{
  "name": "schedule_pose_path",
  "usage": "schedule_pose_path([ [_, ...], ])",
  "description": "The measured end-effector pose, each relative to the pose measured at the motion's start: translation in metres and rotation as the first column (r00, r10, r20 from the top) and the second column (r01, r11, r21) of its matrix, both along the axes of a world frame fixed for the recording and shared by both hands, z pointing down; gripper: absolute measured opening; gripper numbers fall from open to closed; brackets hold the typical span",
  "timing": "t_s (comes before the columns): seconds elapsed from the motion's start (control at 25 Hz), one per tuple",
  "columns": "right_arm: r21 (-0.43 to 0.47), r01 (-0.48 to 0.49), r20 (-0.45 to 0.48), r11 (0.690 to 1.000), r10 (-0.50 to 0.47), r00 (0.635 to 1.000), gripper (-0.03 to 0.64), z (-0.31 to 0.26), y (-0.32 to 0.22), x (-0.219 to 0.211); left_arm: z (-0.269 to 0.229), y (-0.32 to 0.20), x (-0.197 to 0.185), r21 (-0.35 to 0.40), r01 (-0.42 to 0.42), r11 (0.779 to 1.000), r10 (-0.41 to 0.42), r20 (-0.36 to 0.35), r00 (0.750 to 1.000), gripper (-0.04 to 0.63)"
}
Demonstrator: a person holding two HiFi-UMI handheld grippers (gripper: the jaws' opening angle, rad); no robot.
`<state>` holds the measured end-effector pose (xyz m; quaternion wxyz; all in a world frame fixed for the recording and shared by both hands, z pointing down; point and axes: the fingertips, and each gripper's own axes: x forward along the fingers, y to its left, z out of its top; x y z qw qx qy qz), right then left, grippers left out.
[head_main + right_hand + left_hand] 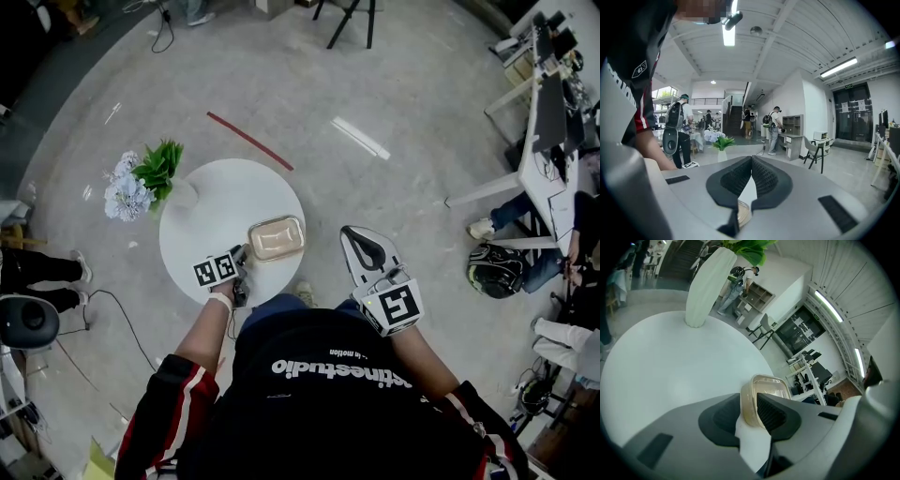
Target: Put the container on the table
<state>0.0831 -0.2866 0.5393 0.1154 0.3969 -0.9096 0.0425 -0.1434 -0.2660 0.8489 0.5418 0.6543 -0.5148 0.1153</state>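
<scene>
A beige see-through container [277, 239] with a lid is at the near right part of the round white table [211, 216]. My left gripper [246, 250] is shut on its left end. In the left gripper view the container [766, 389] is clamped between the two dark pads, low over the tabletop [670, 366]; I cannot tell whether it touches. My right gripper [354, 234] hangs off the table to the right, apart from the container. Its jaws [751, 160] meet at the tips with nothing between them.
A white vase [710, 284] with green leaves and pale flowers [141, 178] stands at the table's far left edge. A red strip [249, 141] lies on the floor beyond. Desks and seated people [544, 187] are at the right.
</scene>
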Motion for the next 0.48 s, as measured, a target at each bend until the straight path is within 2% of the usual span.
schedule_pose_path([
  [0.2, 0.009, 0.024, 0.019, 1.0, -0.024, 1.0, 0.017, -0.006, 0.001, -0.014, -0.013, 0.002, -0.013, 0.038, 0.02, 0.999, -0.02, 0.005, 1.0, 0.107],
  [0.48, 0.022, 0.06, 0.051, 0.998, -0.061, 0.997, 0.017, -0.019, 0.006, -0.034, -0.056, 0.002, -0.026, 0.158, 0.004, 0.987, -0.01, 0.037, 0.999, 0.107],
])
